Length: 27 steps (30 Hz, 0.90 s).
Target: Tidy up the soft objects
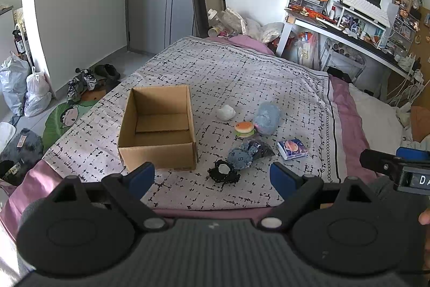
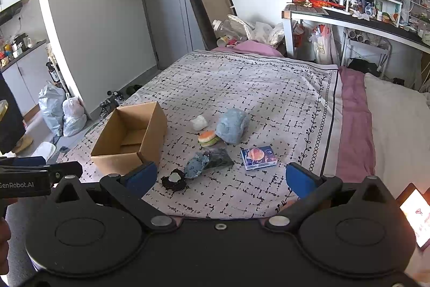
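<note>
An empty open cardboard box (image 1: 158, 125) (image 2: 129, 139) sits on the patterned bedspread. To its right lie several soft things: a white lump (image 1: 226, 112) (image 2: 199, 123), a fluffy light-blue plush (image 1: 267, 116) (image 2: 232, 127), a burger toy (image 1: 244, 128) (image 2: 207, 138), a blue denim pouch (image 1: 240, 158) (image 2: 195, 166) against a dark bundle (image 1: 259, 148) (image 2: 219, 157), a black lacy piece with a white centre (image 1: 223, 172) (image 2: 174, 179), and a blue-white packet (image 1: 292, 149) (image 2: 258, 158). My left gripper (image 1: 212, 178) and right gripper (image 2: 220, 178) both hang open and empty over the near bed edge.
The bedspread (image 1: 242, 77) ends in pink sheet (image 1: 349, 109) and a pillow (image 2: 397, 131) at right. Shoes (image 1: 83, 82) and bags (image 1: 24, 90) lie on the floor left. A cluttered desk (image 1: 349, 28) stands behind. A phone (image 2: 418, 214) glows at right.
</note>
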### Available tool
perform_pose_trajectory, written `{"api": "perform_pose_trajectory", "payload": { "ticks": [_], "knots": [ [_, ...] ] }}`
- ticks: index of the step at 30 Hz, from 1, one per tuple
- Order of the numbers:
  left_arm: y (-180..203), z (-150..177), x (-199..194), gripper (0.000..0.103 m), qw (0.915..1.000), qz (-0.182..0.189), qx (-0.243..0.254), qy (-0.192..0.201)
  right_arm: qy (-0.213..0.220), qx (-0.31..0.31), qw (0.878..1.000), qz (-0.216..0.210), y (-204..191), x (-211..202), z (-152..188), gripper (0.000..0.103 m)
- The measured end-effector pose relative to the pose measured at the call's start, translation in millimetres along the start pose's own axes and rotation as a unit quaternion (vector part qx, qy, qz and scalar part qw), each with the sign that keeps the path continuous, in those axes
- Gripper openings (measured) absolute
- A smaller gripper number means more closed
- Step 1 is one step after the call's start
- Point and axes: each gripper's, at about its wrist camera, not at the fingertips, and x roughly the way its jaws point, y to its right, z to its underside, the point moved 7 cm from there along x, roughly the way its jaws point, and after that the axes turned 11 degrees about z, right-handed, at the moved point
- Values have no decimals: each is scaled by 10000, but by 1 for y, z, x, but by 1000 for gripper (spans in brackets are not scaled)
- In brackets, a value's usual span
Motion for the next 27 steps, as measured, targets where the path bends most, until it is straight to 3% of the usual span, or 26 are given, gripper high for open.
{"api": "perform_pose_trajectory", "payload": {
  "ticks": [27],
  "knots": [
    [0,0,0,92,10000,5,-6,16,-11,-43,10000,31,-2,0,2,103]
  ]
}}
